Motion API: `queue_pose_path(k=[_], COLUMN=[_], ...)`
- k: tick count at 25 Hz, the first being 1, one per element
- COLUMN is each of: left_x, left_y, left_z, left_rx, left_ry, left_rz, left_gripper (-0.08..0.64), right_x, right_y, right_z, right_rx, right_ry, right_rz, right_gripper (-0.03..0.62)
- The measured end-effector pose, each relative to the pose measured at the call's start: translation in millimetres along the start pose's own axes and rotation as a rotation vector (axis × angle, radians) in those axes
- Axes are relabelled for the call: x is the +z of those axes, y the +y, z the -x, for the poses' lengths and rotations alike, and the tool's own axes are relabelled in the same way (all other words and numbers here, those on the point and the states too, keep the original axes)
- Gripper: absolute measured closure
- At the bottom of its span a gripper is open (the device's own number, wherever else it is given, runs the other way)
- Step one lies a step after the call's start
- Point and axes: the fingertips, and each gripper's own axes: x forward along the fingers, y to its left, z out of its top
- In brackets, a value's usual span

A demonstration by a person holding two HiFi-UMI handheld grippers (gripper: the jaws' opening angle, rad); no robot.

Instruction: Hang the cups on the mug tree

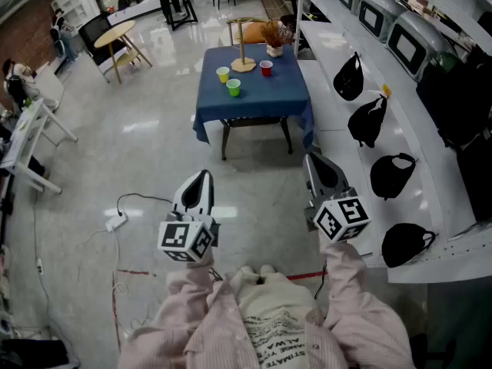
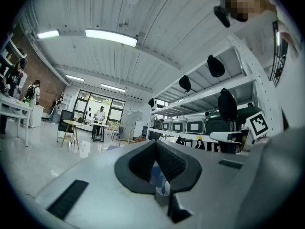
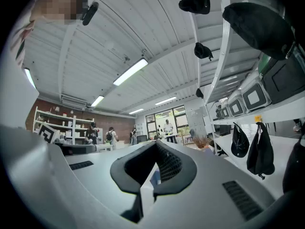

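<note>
Far ahead stands a small table with a blue cloth (image 1: 254, 106). On it are a wooden mug tree (image 1: 243, 46), a yellow cup (image 1: 223, 74), a green cup (image 1: 234, 88) and a red cup (image 1: 266, 68), all upright on the cloth. Nothing hangs on the tree. My left gripper (image 1: 201, 179) and right gripper (image 1: 315, 162) are held close to my body, well short of the table, pointing toward it. Both are shut and hold nothing. In the left gripper view the gripper (image 2: 156, 143) shows its tips meeting, and so does the gripper (image 3: 155, 143) in the right gripper view.
White shelving (image 1: 430, 175) with black bags (image 1: 350, 77) runs along the right. A cable with a power strip (image 1: 115, 223) lies on the floor at the left. A vase of dried flowers (image 1: 274, 37) stands beside the mug tree. A round wooden table (image 1: 115, 33) and people are farther back.
</note>
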Motion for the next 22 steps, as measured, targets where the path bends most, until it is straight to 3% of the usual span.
queue_pose_path(k=[8,15,17,22], left_x=[-3.7,-6.2,-6.9,-9.8], left_y=[1.5,3.3,4.4,5.5], left_z=[-4.2,-7.6,-8.0,-11.4], left_rx=[-0.017,-0.028,-0.028,-0.026], left_ry=[0.005,0.009,0.008,0.015], left_rz=[0.003,0.002,0.006,0.013], left_gripper=[0.561,0.561,0.561,0.561], right_x=[-4.2,-8.7,-11.2,-19.3], right_y=[10.9,4.5,2.6,-4.4], right_z=[-1.2,-8.0,-10.7,-17.0], right_rx=[0.019,-0.009,-0.009,-0.001], right_ry=[-0.010,-0.006,-0.006,0.003], right_rz=[0.082,0.078,0.051,0.003], right_gripper=[0.595,0.591,0.501,0.421])
